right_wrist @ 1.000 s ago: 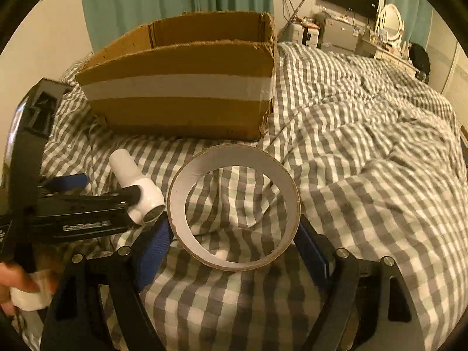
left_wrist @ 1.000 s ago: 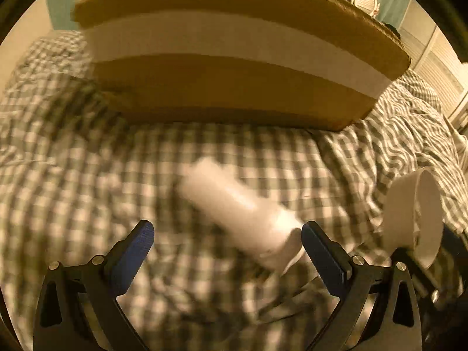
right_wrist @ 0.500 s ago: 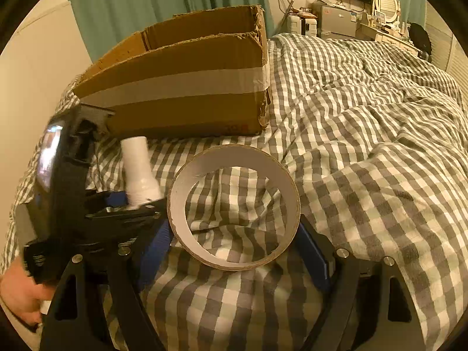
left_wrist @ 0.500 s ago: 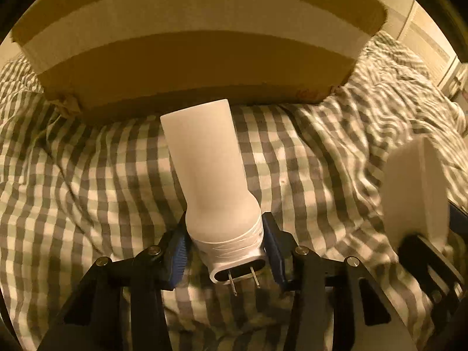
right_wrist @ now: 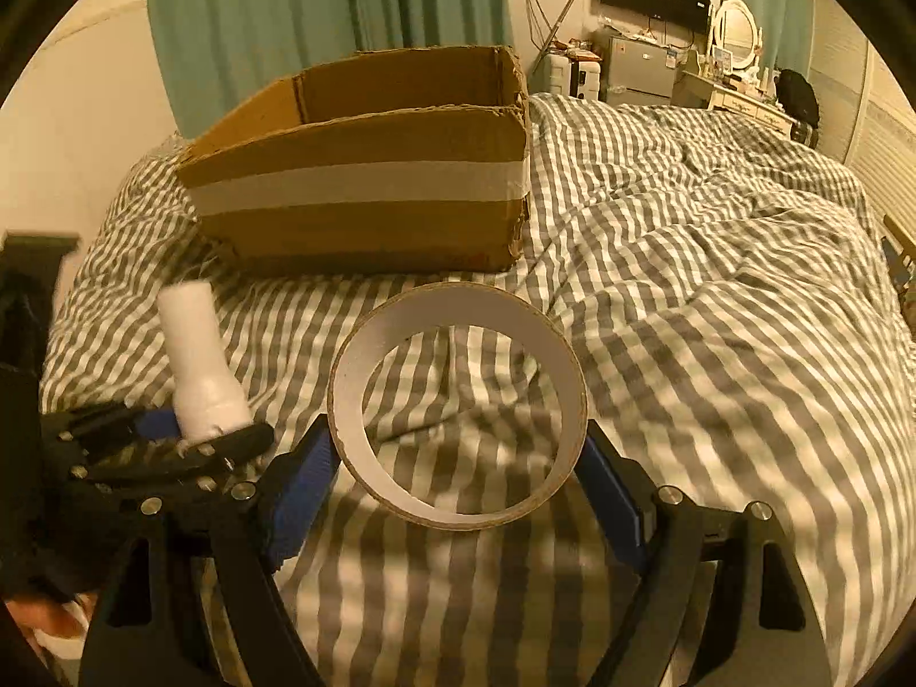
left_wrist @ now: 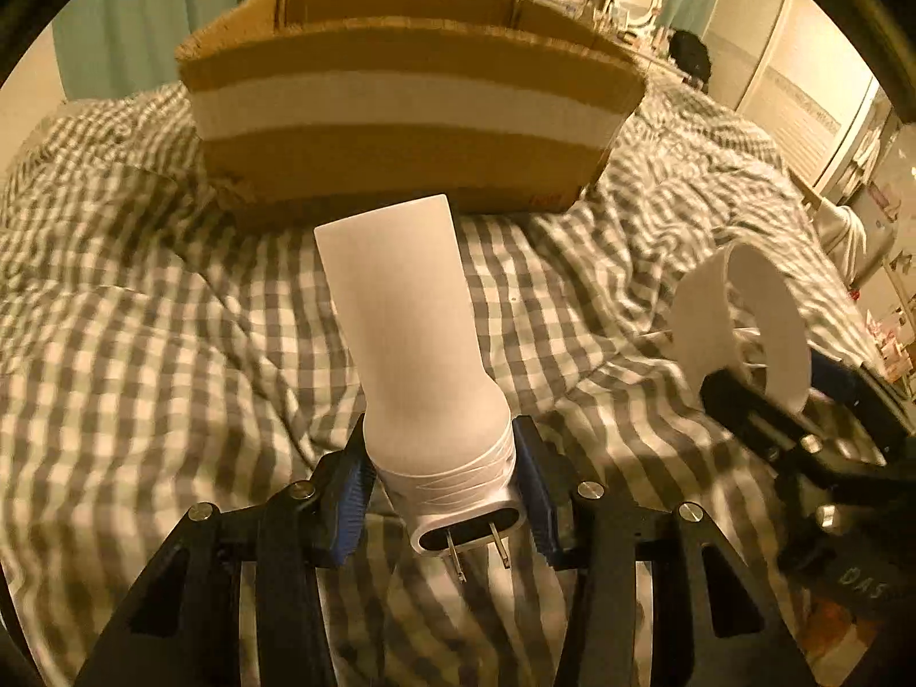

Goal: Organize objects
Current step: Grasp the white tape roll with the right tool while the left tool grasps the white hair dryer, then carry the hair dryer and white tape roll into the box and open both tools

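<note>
Now left tool [left_wrist: 441, 492] has clamped white plug-in device [left_wrist: 412, 338].

One brown cardboard box [right_wrist: 366, 194] with a white tape band sits on the grey-and-white checked bed cover [right_wrist: 715, 315]. In front of the box there is one white plastic plug-in device [left_wrist: 418, 355] with two metal prongs and one white-lined cardboard tape ring [right_wrist: 458, 406]. Two black tools with blue pads, the left tool [left_wrist: 441, 486] and the right tool [right_wrist: 458, 486], are also in front of the box.
</note>
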